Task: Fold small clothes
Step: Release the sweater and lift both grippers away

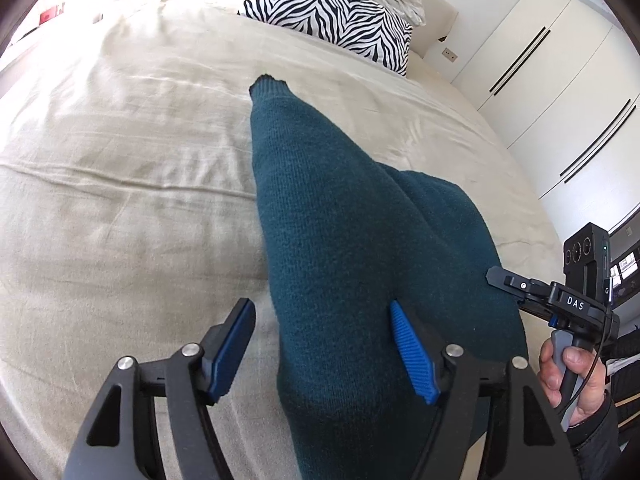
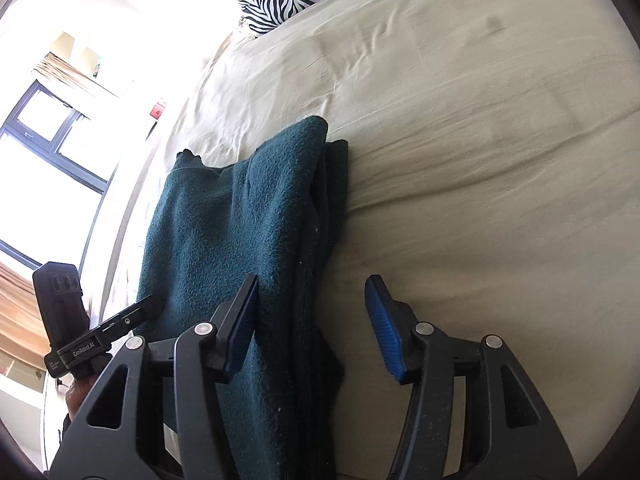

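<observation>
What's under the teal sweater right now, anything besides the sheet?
Around the teal sweater only the beige bedsheet shows, so it lies on that. Its right edge shows stacked folded layers. Anything beneath or between them is covered and cannot be seen.

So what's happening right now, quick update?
Left gripper open, right gripper open. Teal sweater lies folded on the bed, between both jaws, not pinched. Nothing in the way.
</observation>
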The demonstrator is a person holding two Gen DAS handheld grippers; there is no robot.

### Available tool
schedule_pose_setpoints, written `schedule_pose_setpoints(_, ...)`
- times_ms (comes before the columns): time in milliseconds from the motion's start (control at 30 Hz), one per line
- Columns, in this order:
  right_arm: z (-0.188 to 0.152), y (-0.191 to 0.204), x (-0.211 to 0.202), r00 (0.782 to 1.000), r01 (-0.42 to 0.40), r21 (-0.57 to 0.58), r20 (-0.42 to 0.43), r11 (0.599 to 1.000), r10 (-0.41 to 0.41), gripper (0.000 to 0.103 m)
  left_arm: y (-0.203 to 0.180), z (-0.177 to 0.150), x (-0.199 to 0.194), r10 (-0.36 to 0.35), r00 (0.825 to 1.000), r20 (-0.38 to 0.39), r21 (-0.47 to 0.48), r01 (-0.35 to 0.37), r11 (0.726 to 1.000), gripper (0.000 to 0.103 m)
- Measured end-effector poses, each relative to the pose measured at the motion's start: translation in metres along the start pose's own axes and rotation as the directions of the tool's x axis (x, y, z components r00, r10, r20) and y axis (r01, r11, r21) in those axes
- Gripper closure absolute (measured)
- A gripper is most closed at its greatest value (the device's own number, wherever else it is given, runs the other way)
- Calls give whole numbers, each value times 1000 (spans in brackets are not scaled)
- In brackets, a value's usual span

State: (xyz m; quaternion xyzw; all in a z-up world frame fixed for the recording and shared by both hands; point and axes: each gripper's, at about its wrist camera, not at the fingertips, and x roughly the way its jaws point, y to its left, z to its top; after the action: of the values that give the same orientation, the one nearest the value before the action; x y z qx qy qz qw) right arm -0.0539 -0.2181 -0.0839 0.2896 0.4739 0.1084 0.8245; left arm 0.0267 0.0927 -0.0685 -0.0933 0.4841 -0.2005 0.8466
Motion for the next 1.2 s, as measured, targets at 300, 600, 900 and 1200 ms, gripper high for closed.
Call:
schedule_pose_setpoints(300, -1, 17, -66, 949, 197, -44, 260, 979, -179, 51, -43, 0, -87, 127, 926, 356, 108, -176, 979, 1)
schedule_pose_setpoints(600, -36, 108, -191, 533, 411, -120, 836, 904, -131, 0, -93, 2, -183, 331, 645, 689, 5, -460, 888, 0)
schedule_pose_setpoints(900, -35, 143, -221, 575, 365, -112, 808, 924, -129, 0, -88, 0, -178, 420, 674, 608, -56, -491, 869, 0)
schedule_pose_setpoints(1200, -54, 141, -157, 728, 492, -149, 610, 858, -312, 0, -84, -20, -117, 490, 764, 421, 3, -541, 841, 0)
